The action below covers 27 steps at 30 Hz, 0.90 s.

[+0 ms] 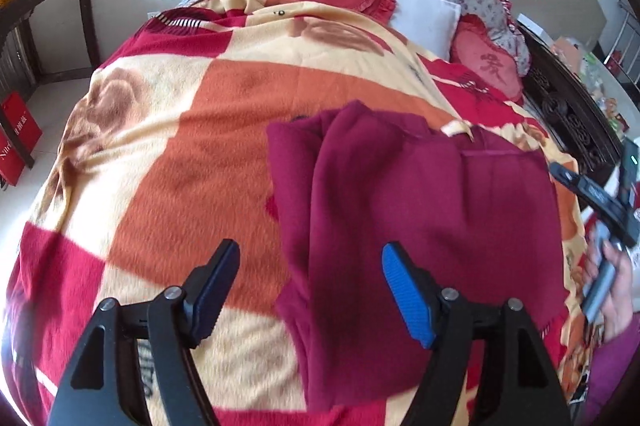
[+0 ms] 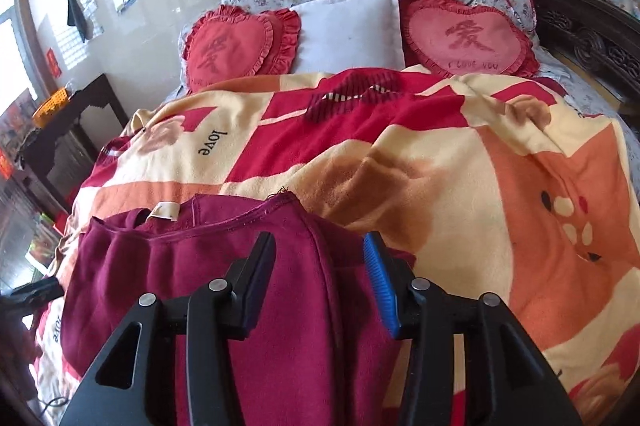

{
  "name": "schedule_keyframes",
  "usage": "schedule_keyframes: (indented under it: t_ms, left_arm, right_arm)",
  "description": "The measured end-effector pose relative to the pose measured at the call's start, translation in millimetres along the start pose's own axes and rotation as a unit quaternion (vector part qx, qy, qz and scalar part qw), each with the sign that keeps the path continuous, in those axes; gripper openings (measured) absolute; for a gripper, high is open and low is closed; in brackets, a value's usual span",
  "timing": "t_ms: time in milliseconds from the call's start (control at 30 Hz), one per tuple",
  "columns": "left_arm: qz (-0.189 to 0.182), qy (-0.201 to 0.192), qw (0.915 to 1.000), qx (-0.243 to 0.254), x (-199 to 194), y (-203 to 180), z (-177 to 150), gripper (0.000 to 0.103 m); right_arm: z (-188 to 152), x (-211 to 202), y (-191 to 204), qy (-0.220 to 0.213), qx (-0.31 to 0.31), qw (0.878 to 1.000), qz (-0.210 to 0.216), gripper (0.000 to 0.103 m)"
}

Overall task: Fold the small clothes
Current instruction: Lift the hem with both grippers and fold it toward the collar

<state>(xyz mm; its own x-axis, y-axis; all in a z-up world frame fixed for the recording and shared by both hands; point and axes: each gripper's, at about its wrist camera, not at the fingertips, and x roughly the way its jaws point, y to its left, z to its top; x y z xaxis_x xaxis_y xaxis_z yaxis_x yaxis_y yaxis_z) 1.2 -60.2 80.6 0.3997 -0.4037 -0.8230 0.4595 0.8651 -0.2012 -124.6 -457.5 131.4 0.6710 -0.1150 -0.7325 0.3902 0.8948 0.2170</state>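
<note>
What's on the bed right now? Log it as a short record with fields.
surface: blanket on the bed
garment: maroon top, partly folded, collar tag up
pillows: two red heart cushions, a white pillow between them
left claw: open, over the top's edge, holding nothing
right claw: open, a fold of the top between its fingers

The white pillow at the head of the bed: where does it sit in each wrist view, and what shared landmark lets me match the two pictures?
Left wrist view: the white pillow is upper right of centre, between two red heart cushions, below the floral bedding.
Right wrist view: the white pillow is upper centre, again between the two cushions.
Shared landmark: the maroon garment lying on the patterned blanket.
</note>
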Motion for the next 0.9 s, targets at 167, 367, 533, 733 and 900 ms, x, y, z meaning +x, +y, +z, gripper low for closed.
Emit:
schedule_keyframes:
  t_ms: [167,367,533,733,900]
  left_arm:
    - [0.005,0.024,0.9995,0.02,-9.6,7.7,-29.9,0.079]
    - [-0.003,0.05,0.9984,0.029,-5.3,11.8,-59.7,0.079]
    - [-0.025,0.056,0.9977,0.027,-5.5,14.0,-70.1,0.079]
    - [-0.059,0.051,0.9965,0.028,-14.1,15.1,-75.4,0.078]
    - [-0.049,0.05,0.9972,0.028,-0.2,4.7,-73.1,0.077]
  right_arm:
    - [14.5,31.9,17.7,0.029,-0.052,0.998,-0.001,0.0]
    - [25.8,44.6,-1.0,0.008,0.01,0.999,-0.03,0.0]
    - [3.3,7.3,-0.8,0.015,0.016,1.0,0.008,0.02]
    - [-71.9,-53.6,-21.0,0.056,0.031,0.997,0.044,0.023]
    - [-123.4,-47.7,-13.6,0.114,0.013,0.992,0.048,0.007]
